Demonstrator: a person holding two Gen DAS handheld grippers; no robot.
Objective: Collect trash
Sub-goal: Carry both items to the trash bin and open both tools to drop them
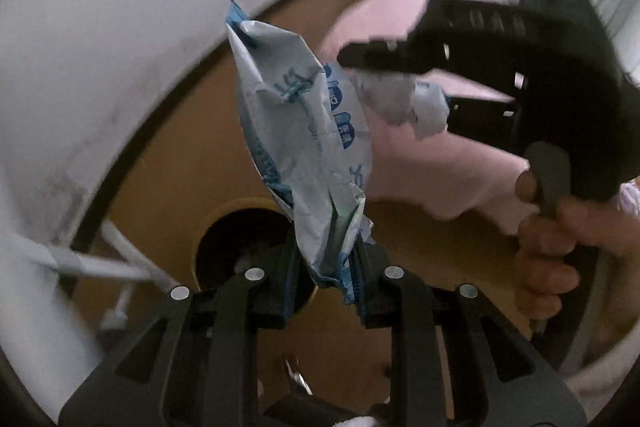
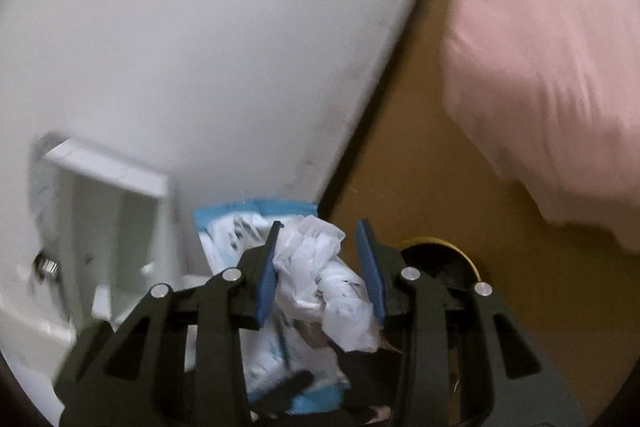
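My left gripper (image 1: 324, 291) is shut on the lower end of a crumpled blue-and-white plastic wrapper (image 1: 296, 143), which stands up in front of it. The wrapper also shows in the right wrist view (image 2: 224, 227). My right gripper (image 2: 320, 267) holds a crumpled white paper wad (image 2: 320, 279) between its blue pads (image 2: 266, 283). In the left wrist view the right gripper (image 1: 384, 67) comes in from the right with the wad (image 1: 404, 99) touching the wrapper's upper part. A round dark hole with a yellow rim (image 1: 240, 243) lies below both grippers and shows again in the right wrist view (image 2: 444, 267).
A brown wooden surface (image 1: 192, 163) surrounds the hole. A white wall (image 2: 200, 47) rises on the left, with white fittings (image 2: 108, 223) low on it. A pink cushion or cloth (image 2: 552, 67) lies at the right. The person's hand (image 1: 552, 251) grips the right tool.
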